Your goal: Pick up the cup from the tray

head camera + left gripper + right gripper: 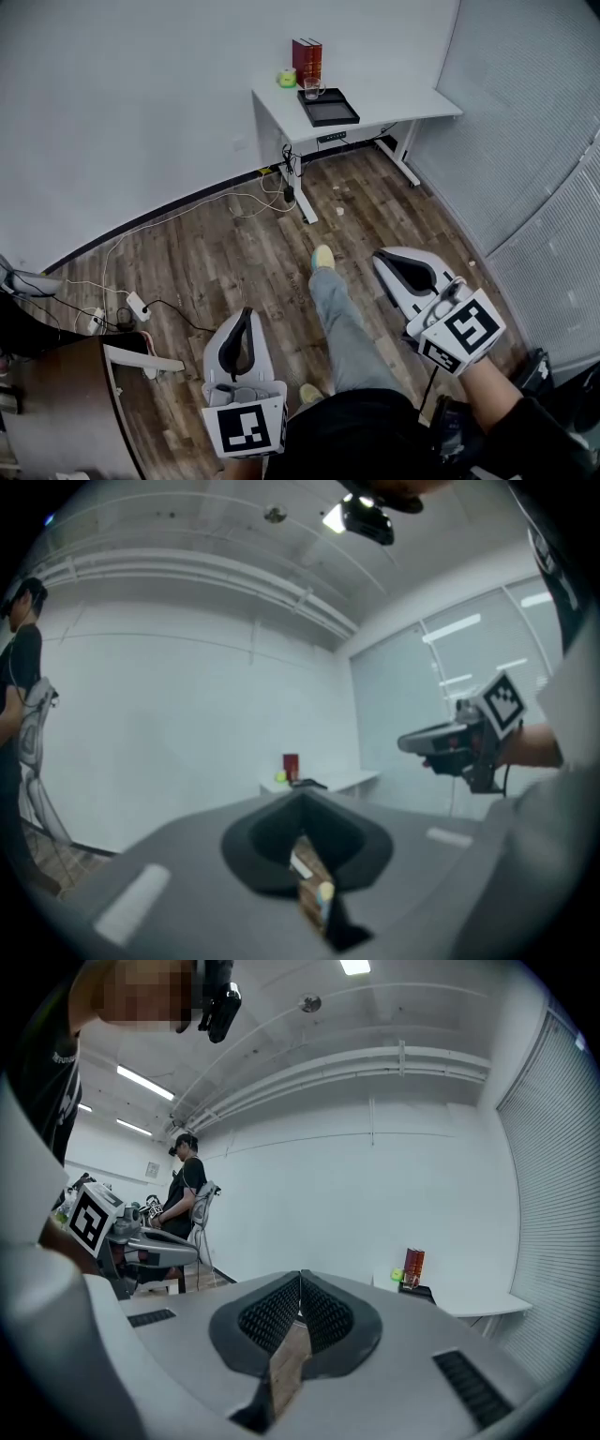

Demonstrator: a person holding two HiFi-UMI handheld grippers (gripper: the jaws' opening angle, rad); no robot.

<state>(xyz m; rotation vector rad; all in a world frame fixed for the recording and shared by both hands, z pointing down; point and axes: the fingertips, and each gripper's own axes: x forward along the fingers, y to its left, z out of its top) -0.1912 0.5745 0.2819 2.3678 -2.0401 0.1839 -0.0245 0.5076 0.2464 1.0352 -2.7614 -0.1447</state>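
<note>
The cup (312,89) stands at the far left corner of a black tray (336,113), well apart from both pairs of fingers (272,1314) and far ahead of them across the room. From the head view it sits beyond and between the left gripper (247,314) and the right gripper (382,255). In the right gripper view it shows tiny, beyond the fingertips and off to their right. In the left gripper view the tray lies almost straight past the fingertips, but the cup is too small to make out there. Both grippers have their fingers pressed together with nothing between them. The tray rests on a white surface (398,101) set against a white wall (141,103). Red books (307,61) stand just behind the cup and a small green object (287,79) sits to its left. Below the fingers is a wood-plank floor (225,258) with loose cables (178,220) along the wall, and blinds (525,141) on the right. The holder's leg (339,323) steps forward between the grippers. Another person (186,1206) stands far off to the left of the right gripper's fingers.
</note>
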